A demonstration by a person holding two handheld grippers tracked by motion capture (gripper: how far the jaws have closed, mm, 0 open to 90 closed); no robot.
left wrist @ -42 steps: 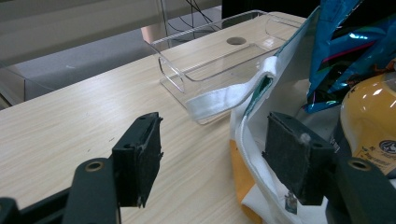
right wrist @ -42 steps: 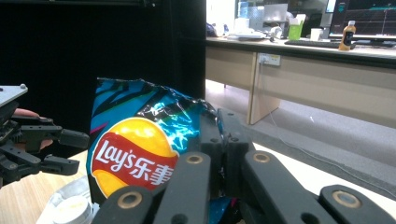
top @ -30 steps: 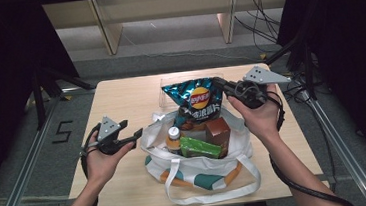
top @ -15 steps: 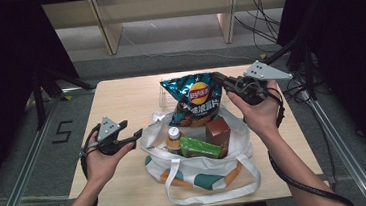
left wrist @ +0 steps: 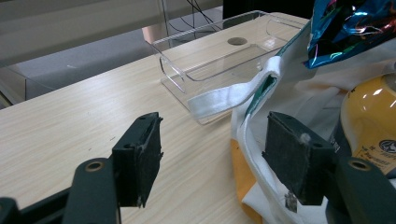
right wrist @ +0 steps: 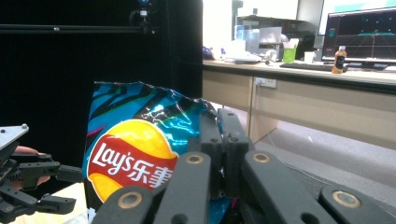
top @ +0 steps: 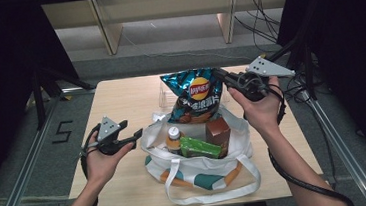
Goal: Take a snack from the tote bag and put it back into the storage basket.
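Observation:
A blue Lay's chips bag (top: 195,94) hangs upright over the far side of a white tote bag (top: 196,168). My right gripper (top: 219,74) is shut on the chips bag's upper right corner; in the right gripper view the jaws (right wrist: 218,119) pinch the foil of the chips bag (right wrist: 126,154). My left gripper (top: 136,135) is open at the tote's left edge. In the left gripper view the tote's rim (left wrist: 245,140) lies between the open jaws (left wrist: 212,158), touching neither pad. Inside the tote stand an orange-labelled bottle (top: 173,137), a green packet (top: 200,147) and a brown carton (top: 217,130).
A clear plastic tray (top: 162,96) sits on the wooden table (top: 120,96) behind the tote; the left gripper view shows the tray (left wrist: 219,51) with a white tote handle (left wrist: 224,95) draped against it. Dark frame posts stand at both table sides.
My right gripper has carried the chips bag slightly up and away from the tote. My left gripper has stayed where it was.

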